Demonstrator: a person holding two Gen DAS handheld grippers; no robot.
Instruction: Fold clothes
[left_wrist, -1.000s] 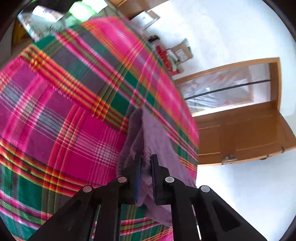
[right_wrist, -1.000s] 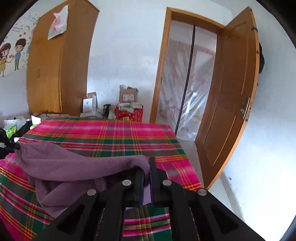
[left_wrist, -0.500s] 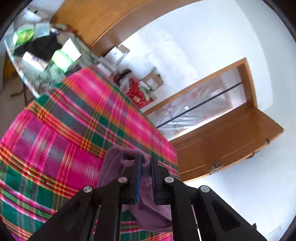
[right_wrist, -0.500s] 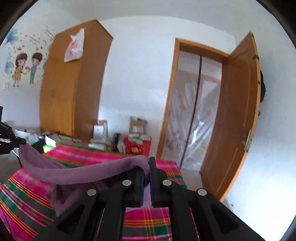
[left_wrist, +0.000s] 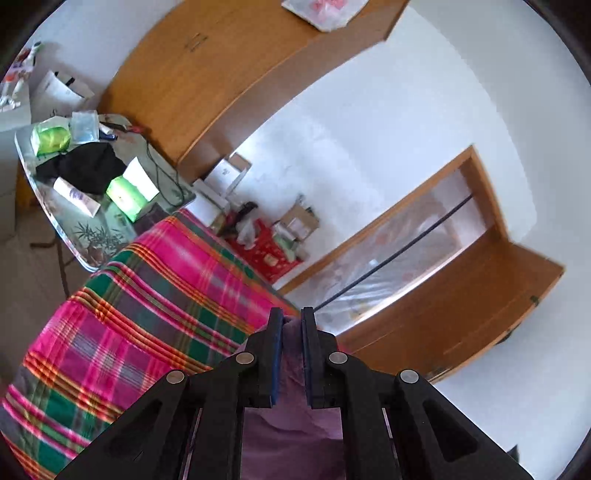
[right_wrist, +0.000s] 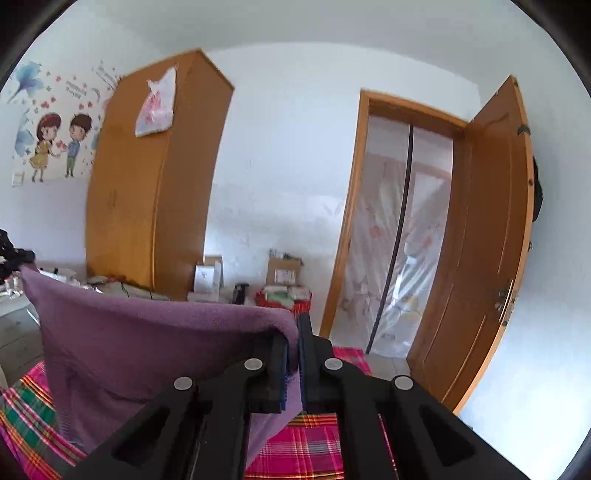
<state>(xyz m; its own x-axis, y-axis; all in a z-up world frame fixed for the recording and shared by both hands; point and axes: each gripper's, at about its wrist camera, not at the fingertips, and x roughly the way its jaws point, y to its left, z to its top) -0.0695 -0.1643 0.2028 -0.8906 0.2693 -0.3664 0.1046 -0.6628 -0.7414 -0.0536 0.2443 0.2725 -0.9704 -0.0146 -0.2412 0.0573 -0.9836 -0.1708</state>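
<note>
- Purple garment (right_wrist: 147, 354): held up above the plaid bedspread (right_wrist: 317, 446), its top edge stretched between the two grippers, the rest hanging down.
- Right gripper (right_wrist: 292, 343): fingers nearly together, pinching one upper corner of the cloth.
- Left gripper (left_wrist: 292, 332): fingers narrow, clamped on the other corner.
- Background: wooden wardrobe (right_wrist: 155, 177), open door (right_wrist: 487, 236), cluttered side table (left_wrist: 85, 177).
</note>
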